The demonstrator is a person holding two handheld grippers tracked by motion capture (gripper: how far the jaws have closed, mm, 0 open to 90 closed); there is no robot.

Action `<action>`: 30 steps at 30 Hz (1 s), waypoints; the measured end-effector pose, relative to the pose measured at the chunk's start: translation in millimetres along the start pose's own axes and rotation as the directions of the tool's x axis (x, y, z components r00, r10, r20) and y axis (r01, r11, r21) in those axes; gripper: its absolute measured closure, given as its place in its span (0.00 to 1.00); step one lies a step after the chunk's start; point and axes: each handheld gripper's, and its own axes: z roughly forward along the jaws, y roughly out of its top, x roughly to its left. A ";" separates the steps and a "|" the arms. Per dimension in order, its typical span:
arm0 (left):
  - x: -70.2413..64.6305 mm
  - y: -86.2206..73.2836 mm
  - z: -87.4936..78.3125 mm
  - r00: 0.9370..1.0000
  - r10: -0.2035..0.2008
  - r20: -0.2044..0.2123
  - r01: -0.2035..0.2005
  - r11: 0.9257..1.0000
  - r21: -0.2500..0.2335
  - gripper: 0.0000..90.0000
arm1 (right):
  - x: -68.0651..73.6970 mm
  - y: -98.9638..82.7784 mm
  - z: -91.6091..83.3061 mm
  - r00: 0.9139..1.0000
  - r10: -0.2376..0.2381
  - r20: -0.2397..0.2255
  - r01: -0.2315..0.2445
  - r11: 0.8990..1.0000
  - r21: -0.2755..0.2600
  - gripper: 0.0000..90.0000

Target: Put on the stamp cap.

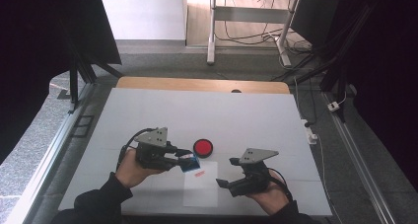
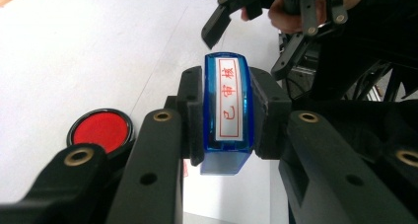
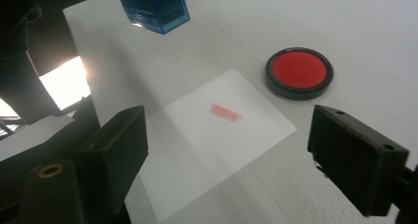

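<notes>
My left gripper (image 1: 187,161) is shut on a blue transparent stamp (image 2: 227,110) with a white label of red characters. It holds the stamp just above the far edge of a white paper sheet (image 1: 201,189). A small red print (image 3: 226,113) marks the sheet. Beyond the sheet, a round red ink pad (image 1: 203,147) in a black case lies on the white mat. My right gripper (image 3: 241,155) stands open over the near part of the sheet with nothing between its jaws. In the right gripper view the stamp (image 3: 155,7) hangs at the top left.
A white mat (image 1: 148,115) covers the wooden table. Dark curtains flank both sides, cables and a power strip (image 1: 310,132) lie on the floor to the right, and a desk frame (image 1: 246,17) stands beyond the table.
</notes>
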 end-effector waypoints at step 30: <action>6.5 -2.7 -9.2 0.996 -0.038 -0.084 0.040 0.999 0.016 0.78 | -9.7 -43.2 -45.2 0.956 0.123 0.267 -0.136 0.990 0.031 0.00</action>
